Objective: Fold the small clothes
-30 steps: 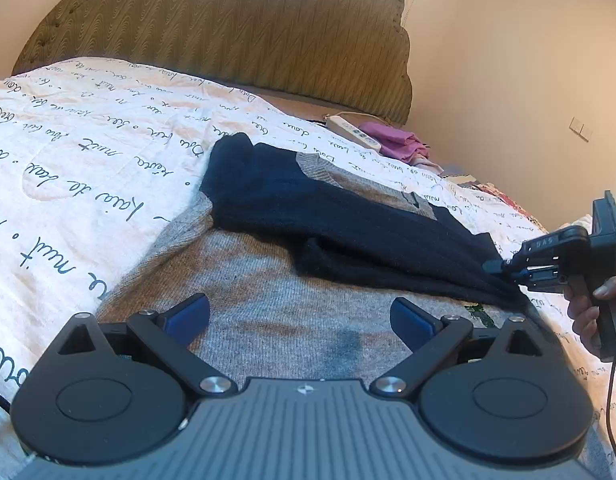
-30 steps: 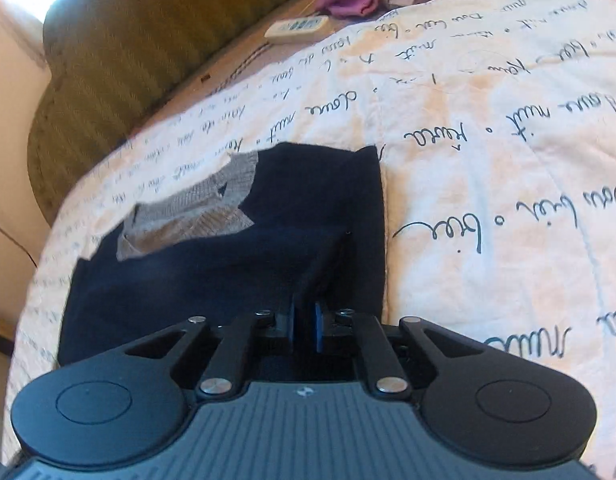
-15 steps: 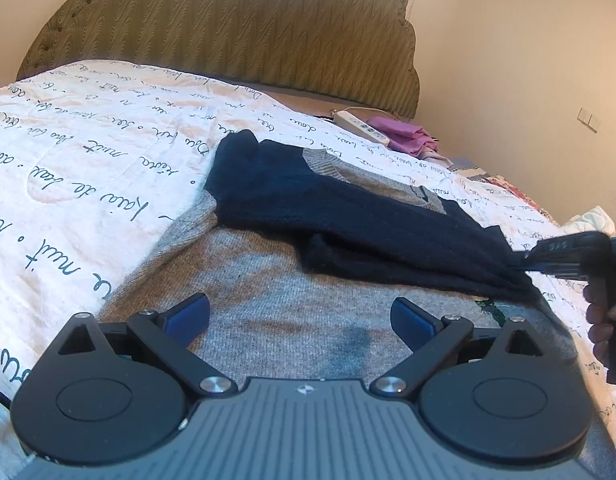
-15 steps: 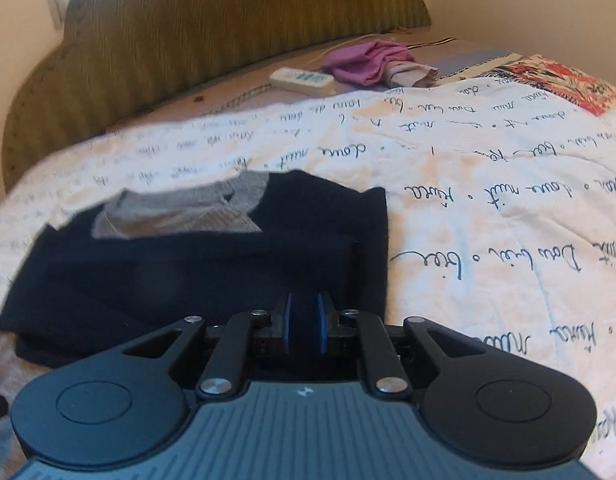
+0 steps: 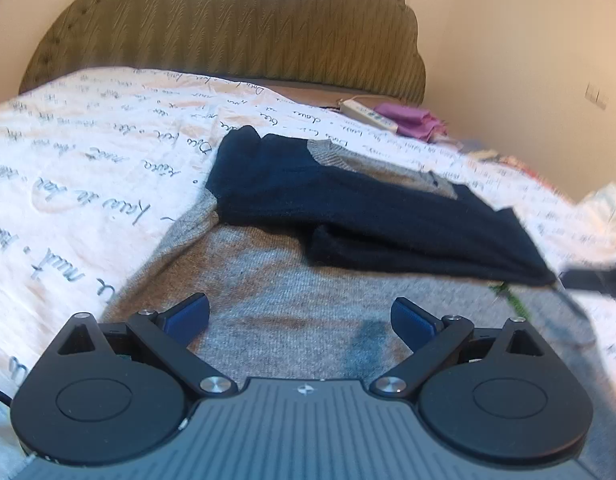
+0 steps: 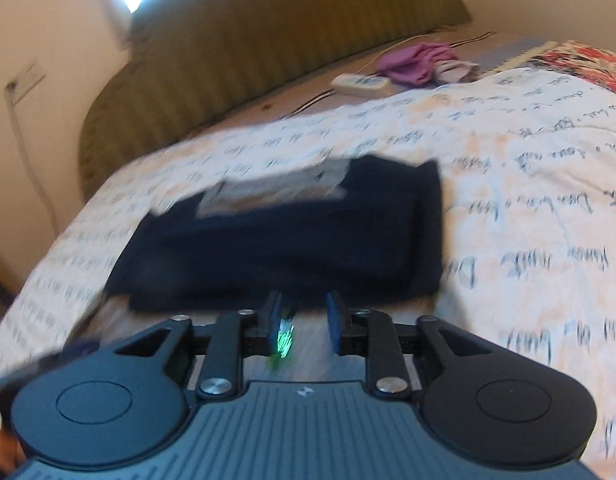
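Navy-and-grey knit sweater [image 5: 372,216] lies half folded; your left gripper [image 5: 299,316] gapes wide, right gripper [image 6: 303,316] parted and empty, so pinch the grey hem evenly at both corners.

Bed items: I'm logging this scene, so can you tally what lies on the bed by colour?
Navy and grey: 1, the sweater
Purple: 1, the cloth
White: 1, the remote
Red floral: 1, the fabric
Total: 4
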